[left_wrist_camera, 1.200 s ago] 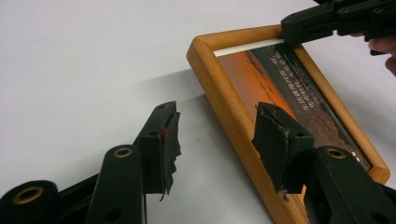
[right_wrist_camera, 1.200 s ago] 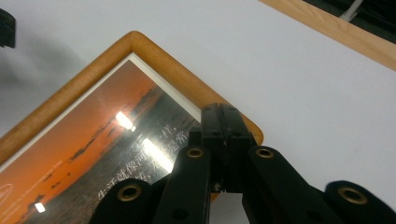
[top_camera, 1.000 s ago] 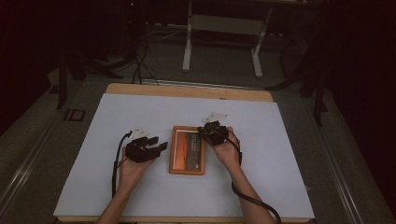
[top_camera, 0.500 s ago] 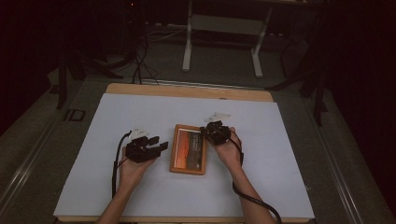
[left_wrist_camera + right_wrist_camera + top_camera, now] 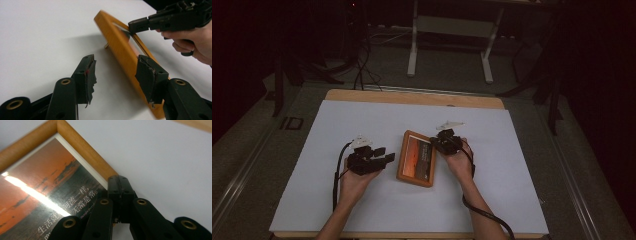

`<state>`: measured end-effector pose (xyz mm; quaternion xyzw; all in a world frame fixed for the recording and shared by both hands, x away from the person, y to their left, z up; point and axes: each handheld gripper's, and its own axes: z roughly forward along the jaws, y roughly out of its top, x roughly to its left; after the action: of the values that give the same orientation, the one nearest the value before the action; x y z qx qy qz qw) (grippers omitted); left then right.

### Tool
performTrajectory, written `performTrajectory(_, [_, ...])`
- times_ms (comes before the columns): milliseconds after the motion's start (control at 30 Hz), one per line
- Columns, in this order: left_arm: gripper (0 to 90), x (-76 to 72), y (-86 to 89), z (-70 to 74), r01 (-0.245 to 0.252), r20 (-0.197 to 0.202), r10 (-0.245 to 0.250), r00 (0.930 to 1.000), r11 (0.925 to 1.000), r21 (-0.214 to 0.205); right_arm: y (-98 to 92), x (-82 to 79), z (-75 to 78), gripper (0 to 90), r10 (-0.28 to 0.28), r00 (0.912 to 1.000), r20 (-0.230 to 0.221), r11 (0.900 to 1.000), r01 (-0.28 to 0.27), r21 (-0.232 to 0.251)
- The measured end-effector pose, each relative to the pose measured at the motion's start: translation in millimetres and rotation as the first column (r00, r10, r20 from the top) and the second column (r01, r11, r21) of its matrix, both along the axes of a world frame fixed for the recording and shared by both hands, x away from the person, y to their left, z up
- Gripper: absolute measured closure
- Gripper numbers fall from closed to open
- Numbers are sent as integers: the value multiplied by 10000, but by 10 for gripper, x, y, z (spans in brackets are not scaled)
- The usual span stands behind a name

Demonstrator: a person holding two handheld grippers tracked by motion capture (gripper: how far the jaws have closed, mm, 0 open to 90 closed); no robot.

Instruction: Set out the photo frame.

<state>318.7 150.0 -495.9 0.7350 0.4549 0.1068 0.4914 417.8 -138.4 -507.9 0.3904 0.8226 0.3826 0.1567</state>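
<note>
Black jaws of the left gripper [image 5: 384,159] stand apart just left of the wooden picture frame [image 5: 416,158] mid-table [image 5: 522,200]; the right gripper [image 5: 436,144], jaws together, presses its far right rim. Its sunset print carries Chinese characters.

A picture frame [image 5: 416,158] lies near the middle of a table [image 5: 522,165], picture side up, with its long sides running away from the person. The left gripper [image 5: 382,161] rests on the table just to the left of the frame, apart from it, jaws pointing toward the frame's left edge. The right gripper [image 5: 438,143] sits at the frame's right edge near the far corner, its tips meeting the rim there. In the left gripper view, the frame's far side tilts up off the table. Behind the table stands a desk leg frame [image 5: 449,45] on the floor.
</note>
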Motion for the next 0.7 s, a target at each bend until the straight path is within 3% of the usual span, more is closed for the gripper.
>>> performTrajectory(133, [494,-9,-31,13,146,-63,-146,9999,9999,-23,-51,21,-85,899,-132,9996,-254,9999,131,-24])
performTrajectory(200, [494,-23,-47,26,215,-71,-215,9997,9997,-90,-73,17,-91,900,-111,9995,-289,9996,119,247])
performTrajectory(400, [474,-73,-92,57,370,-121,-373,9992,9991,-214,-44,-5,-87,900,-39,9999,-109,9999,37,-164])
performTrajectory(533, [443,-108,-127,54,522,-252,-536,9982,9973,-511,-55,-1,-93,900,-66,9999,-155,10000,66,-29])
performTrajectory(700, [373,-165,-233,28,634,-435,-659,9969,9964,-564,-57,0,-95,900,-67,9999,-156,10000,68,4])
